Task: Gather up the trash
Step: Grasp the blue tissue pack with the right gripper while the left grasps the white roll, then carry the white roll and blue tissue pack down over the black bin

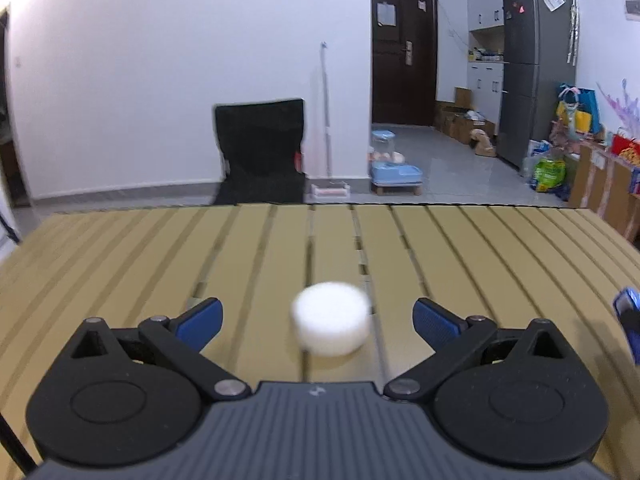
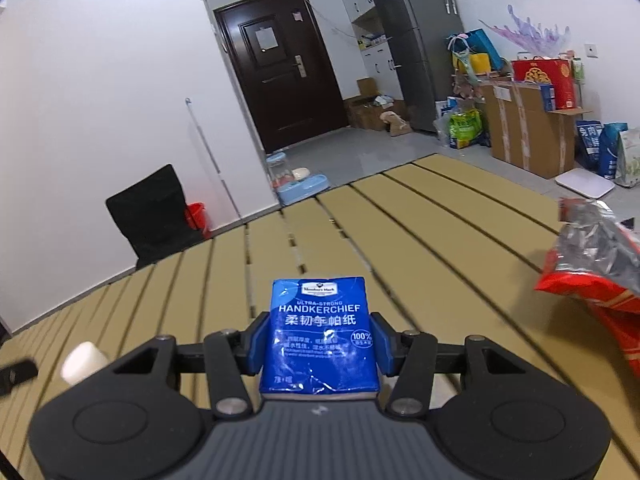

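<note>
A white round foam puck (image 1: 331, 318) lies on the slatted tan table (image 1: 480, 248). My left gripper (image 1: 318, 316) is open, its blue pads on either side of the puck and apart from it. My right gripper (image 2: 320, 340) is shut on a blue handkerchief tissue pack (image 2: 320, 332) and holds it above the table (image 2: 400, 240). The puck also shows in the right wrist view (image 2: 82, 362) at the far left. The right gripper shows in the left wrist view (image 1: 630, 320) at the right edge.
A crumpled red and silver snack bag (image 2: 596, 264) lies on the table at the right. Beyond the far edge stand a black chair (image 1: 260, 152), a mop, a blue pet feeder (image 1: 394, 168), a fridge and boxes.
</note>
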{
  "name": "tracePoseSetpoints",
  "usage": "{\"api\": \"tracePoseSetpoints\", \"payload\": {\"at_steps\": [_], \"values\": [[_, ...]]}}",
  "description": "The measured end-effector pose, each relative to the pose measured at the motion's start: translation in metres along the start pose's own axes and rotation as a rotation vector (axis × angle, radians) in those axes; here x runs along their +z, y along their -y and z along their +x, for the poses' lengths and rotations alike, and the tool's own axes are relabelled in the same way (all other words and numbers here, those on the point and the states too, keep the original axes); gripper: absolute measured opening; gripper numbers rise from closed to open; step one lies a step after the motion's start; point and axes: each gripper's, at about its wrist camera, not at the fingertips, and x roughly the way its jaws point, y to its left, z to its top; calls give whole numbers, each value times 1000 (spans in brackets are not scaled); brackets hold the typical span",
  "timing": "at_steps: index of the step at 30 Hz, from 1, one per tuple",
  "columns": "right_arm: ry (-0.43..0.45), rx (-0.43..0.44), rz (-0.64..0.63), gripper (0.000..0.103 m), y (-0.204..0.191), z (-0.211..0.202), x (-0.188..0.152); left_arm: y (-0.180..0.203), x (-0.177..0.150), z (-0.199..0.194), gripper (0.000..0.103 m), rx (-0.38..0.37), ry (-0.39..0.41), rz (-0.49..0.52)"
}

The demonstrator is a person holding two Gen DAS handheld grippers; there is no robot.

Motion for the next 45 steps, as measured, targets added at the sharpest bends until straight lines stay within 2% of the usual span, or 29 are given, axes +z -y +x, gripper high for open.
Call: {"api": "tracePoseSetpoints", "payload": {"at_steps": [5, 10, 13, 14, 15, 18, 24, 30, 35, 40, 45], "values": [[0, -30, 2, 51, 19, 6, 4, 12, 4, 47, 103, 53, -70, -13], [14, -54, 22, 51, 34, 9, 9, 10, 7, 77, 101, 103, -114, -35], [11, -63, 21, 51, 37, 11, 7, 10, 5, 86, 81, 115, -119, -26], [10, -61, 19, 51, 37, 12, 6, 11, 4, 89, 65, 107, -126, -19], [9, -59, 14, 51, 36, 12, 6, 12, 3, 93, 55, 93, -140, -13], [6, -51, -5, 51, 31, 13, 4, 11, 2, 92, 54, 86, -130, -11], [-9, -37, -40, 51, 18, 15, -2, 5, 4, 74, 54, 76, -106, -32], [-14, -19, -89, 51, 3, 0, -9, -3, 1, 42, 54, 40, -83, -39], [-18, 0, -120, 51, -9, -27, -19, -10, -1, 0, 54, 0, -53, -53], [-1, 37, -144, 51, -24, -65, -36, -15, -12, -43, 54, -1, -25, -35], [17, 73, -153, 51, -32, -105, -55, -30, -19, -86, 53, -11, -3, -63]]}}
